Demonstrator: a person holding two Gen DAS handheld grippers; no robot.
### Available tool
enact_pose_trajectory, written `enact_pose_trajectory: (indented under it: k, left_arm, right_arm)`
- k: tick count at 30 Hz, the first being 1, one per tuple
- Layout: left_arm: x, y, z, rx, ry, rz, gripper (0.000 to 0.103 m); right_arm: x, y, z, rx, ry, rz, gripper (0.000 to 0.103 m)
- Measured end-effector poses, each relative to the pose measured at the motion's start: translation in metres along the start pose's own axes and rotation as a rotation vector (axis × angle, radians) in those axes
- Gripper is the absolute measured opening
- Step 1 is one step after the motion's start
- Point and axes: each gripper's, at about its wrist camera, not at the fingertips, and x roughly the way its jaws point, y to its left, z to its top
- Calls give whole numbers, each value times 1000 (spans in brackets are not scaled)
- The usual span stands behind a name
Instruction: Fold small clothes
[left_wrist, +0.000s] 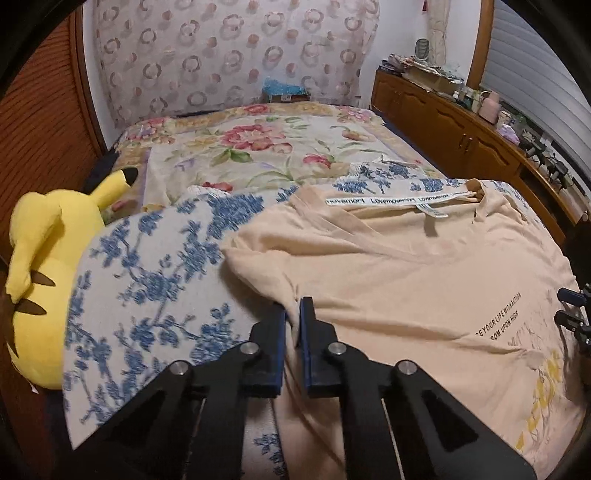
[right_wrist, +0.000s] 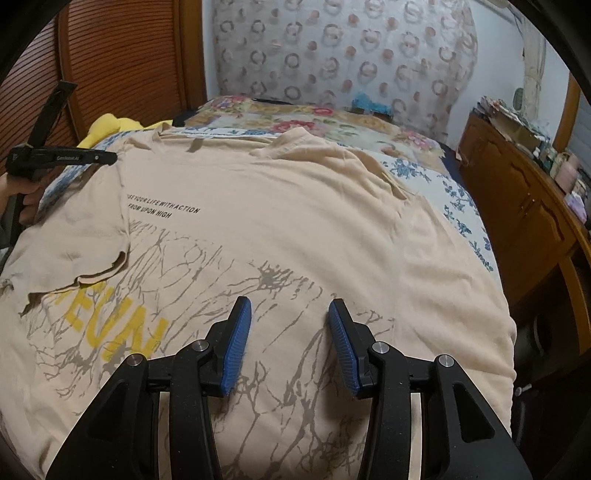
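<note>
While the beige cotton T-shirt (right_wrist: 280, 206) lies spread face up across the near end of the bed (left_wrist: 258, 147), the left claw (left_wrist: 293, 314) is pinched together on a fold of the shirt's left edge, its blue pads closed with a ridge of fabric between them. That side of the shirt is already turned inward, and in the right wrist view the folded sleeve lies over the start of the yellow lettering near the shirt's left edge. The right claw (right_wrist: 290, 314) hovers over the grey branch print in the lower middle of the shirt, its ribbed blue pads partly apart with nothing between them; whether the tips touch the cloth I cannot tell. Black printed lines of text run across the chest, and the collar with its white label points toward the far end of the bed. Under the shirt lies a white cloth with blue flower print (left_wrist: 147, 280), reaching to the bed's left edge, where a yellow plush toy (left_wrist: 40, 280) sits just beside it. A wooden cabinet (left_wrist: 461, 125) runs along the bed's right edge.
</note>
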Motion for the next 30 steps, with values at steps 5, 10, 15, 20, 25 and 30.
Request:
enact_pose_trajectory:
  k: [5, 10, 15, 20, 25, 30]
  left_arm:
    - [-18, 25, 10, -33, -59, 38, 3]
    - [-17, 45, 19, -43, -58, 59, 3]
    - [-16, 41, 12, -20, -48, 48, 5]
    - [-37, 26, -5, 18, -91, 15, 12]
    - [-61, 8, -24, 50, -124, -35, 36]
    - [-75, -9, -36, 54, -125, -99, 59]
  right_arm:
    - [0, 0, -1, 5, 0, 6, 45]
    - [0, 0, -1, 6, 0, 6, 45]
    - [0, 0, -2, 9, 1, 5, 47]
    - [2, -5, -1, 20, 4, 14, 49]
    - [2, -5, -1, 21, 4, 14, 50]
    - [2, -5, -1, 20, 4, 14, 53]
